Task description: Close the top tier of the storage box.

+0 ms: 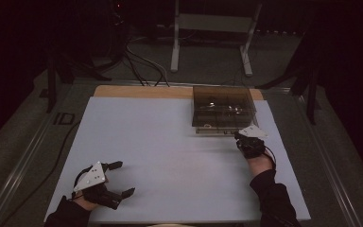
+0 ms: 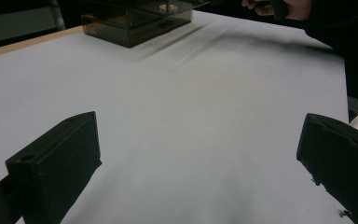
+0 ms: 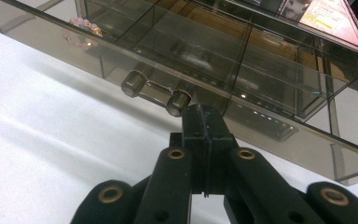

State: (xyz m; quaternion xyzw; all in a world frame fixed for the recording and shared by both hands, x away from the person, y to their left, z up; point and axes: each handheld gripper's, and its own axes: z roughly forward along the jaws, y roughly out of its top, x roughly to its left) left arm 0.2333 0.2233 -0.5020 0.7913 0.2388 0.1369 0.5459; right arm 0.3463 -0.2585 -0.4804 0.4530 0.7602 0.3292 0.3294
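Where the desk nears the person: left hand-held gripper (image 1: 123, 178) low on the left side of the high view, held in the person's left hand (image 1: 86, 201).
Left hand-held gripper, state: jaws spread wide, nothing between them; in the left gripper view the bare white sheet shows between the two black jaws.
Left hand-held gripper, plate: grey three-cornered plate (image 1: 90, 176) on top, facing up.
Desk: white sheet (image 1: 170, 151) covering most of it, a strip of wooden edge (image 1: 142, 91) showing along the far side.
Organizer box: smoky see-through plastic box (image 1: 223, 109) on the far right part of the desk, its back near the wooden strip; it also shows far off at the top of the left gripper view (image 2: 135, 21).
Box, inside: divided into compartments; a small pink item (image 3: 85, 29) lies in the left compartment in the right gripper view, too blurred to name.
Box, front: low drawer with two round knobs joined by a thin bar; left knob (image 3: 133, 84), right knob (image 3: 178, 101).
Right hand-held gripper: (image 3: 204, 116) just in front of the box's near face, tips at the right knob; whether they touch it I cannot tell.
Right hand-held gripper, state: jaws pressed together, flat against each other, nothing pinched.
Right hand: (image 1: 260, 163) behind its hand-held gripper, dark sleeve (image 1: 274, 196) running to the bottom edge.
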